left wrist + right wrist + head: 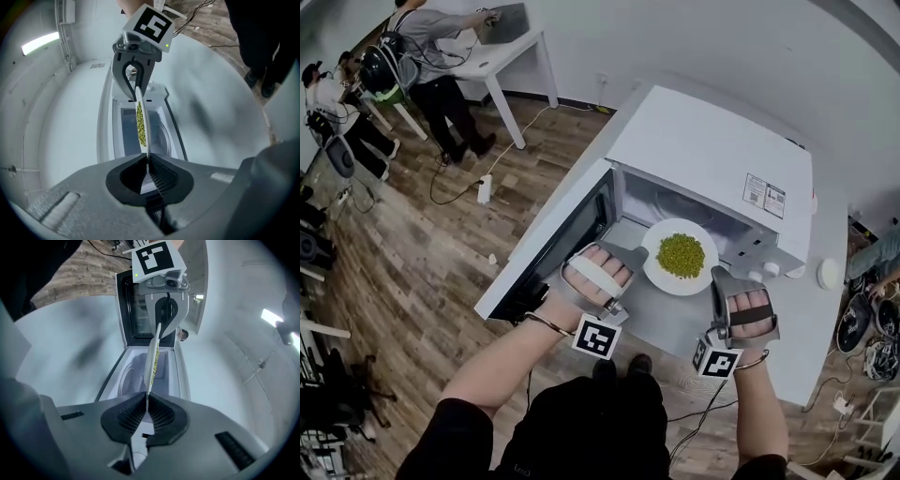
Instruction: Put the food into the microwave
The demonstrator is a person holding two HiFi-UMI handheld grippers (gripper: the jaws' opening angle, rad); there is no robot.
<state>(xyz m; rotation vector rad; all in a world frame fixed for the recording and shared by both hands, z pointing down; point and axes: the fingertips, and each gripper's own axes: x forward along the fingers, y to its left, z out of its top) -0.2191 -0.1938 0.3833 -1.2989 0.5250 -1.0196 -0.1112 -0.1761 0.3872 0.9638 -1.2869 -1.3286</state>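
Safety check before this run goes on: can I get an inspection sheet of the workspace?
Surface: white table, with the microwave standing on it.
Job's things: microwave door open; plate of peas at the opening.
Clutter: small white round thing on the table, right of the microwave.
Grippers: left gripper and right gripper each shut on the plate's rim, on opposite sides.
Cables: cable and power strip on the floor.
Surroundings: wood floor; people at a desk, far left.
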